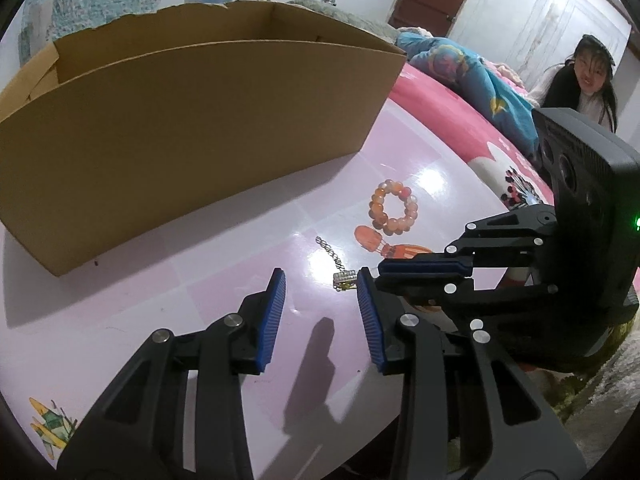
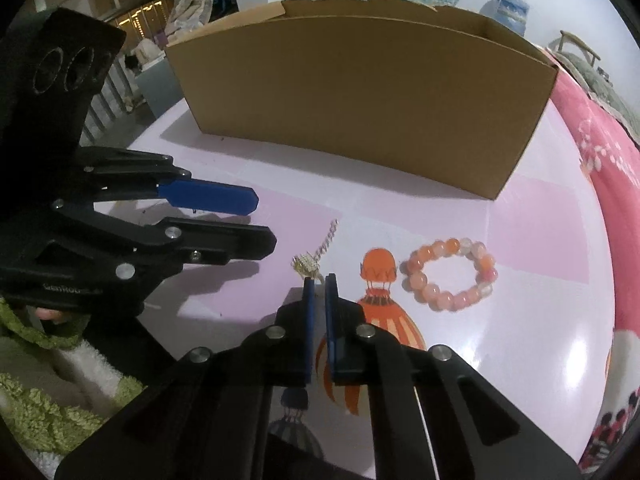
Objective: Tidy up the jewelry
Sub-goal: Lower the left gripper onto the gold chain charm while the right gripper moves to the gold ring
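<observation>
1. Pink, glossy table top (image 1: 224, 280) carries everything here — printed with an orange hot-air balloon picture (image 2: 378, 270) near the middle.
2. Brown cardboard box (image 1: 192, 128), open at the top, stands on the far part of the table, well apart from the jewelry.
3. Orange and pale pink bead bracelet (image 2: 450, 274) lies flat in a ring on the table, just beside the balloon picture and nearer than the box.
4. Thin metal chain piece (image 2: 316, 258) with a small sparkly charm lies on the table on the other side of the balloon picture; its chain end trails toward the box.
5. Right gripper (image 2: 319, 282) points down at the near end of that chain piece. Its blue pads stand almost together with only a narrow slit between them, and a pale bit of the jewelry seems to sit in that slit — the pads appear clamped on it, though the detail is small.
6. Left gripper (image 1: 322, 280) hovers next to the right one, its jaws partly apart with nothing between the blue ribbed pads; the charm shows just past its tips.
7. Green fuzzy sleeve (image 2: 52, 408) shows behind the left gripper in the right wrist view.
8. Another person (image 1: 584, 84) sits beyond a bright pink blanket (image 2: 600, 168) in the background.
</observation>
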